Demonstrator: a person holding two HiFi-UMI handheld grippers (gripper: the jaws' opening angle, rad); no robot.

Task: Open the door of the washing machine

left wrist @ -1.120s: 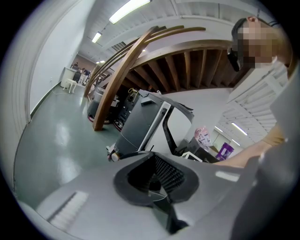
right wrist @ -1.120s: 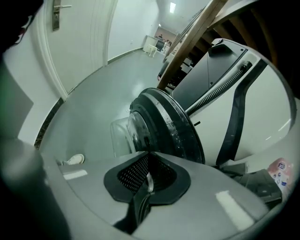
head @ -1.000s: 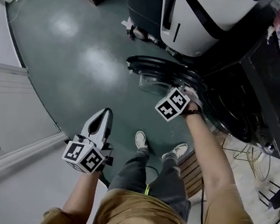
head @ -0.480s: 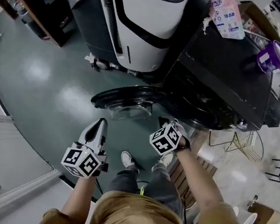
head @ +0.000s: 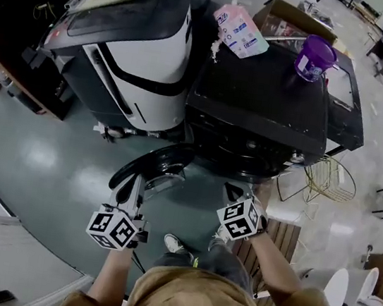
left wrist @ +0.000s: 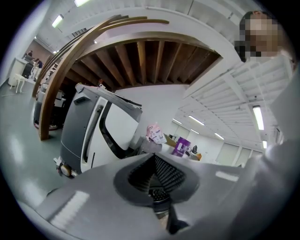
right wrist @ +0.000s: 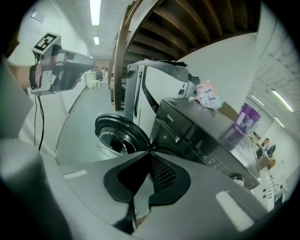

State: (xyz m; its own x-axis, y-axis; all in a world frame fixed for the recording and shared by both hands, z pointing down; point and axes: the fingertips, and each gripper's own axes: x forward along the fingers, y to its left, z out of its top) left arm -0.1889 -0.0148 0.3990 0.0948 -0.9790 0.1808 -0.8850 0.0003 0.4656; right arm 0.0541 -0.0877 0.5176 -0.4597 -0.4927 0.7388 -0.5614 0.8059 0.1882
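Note:
The black washing machine stands in the middle of the head view. Its round door hangs swung open to the left, glass bowl showing. My right gripper is shut and empty, held clear of the machine's front, below and right of the door. My left gripper is also shut on nothing and hovers just below the door's rim, apart from it. The right gripper view looks over its shut jaws at the open door, the machine and the left gripper. The left gripper view shows its shut jaws.
A tall white and grey machine stands left of the washer. On the washer's top lie a pink bag and a purple cup. A wire basket and a wooden pallet sit on the floor at the right.
Both grippers have drawn back from the door and risen. The right gripper has left the door's rim and rolled. The head view has swung up, so the washer's top now shows.

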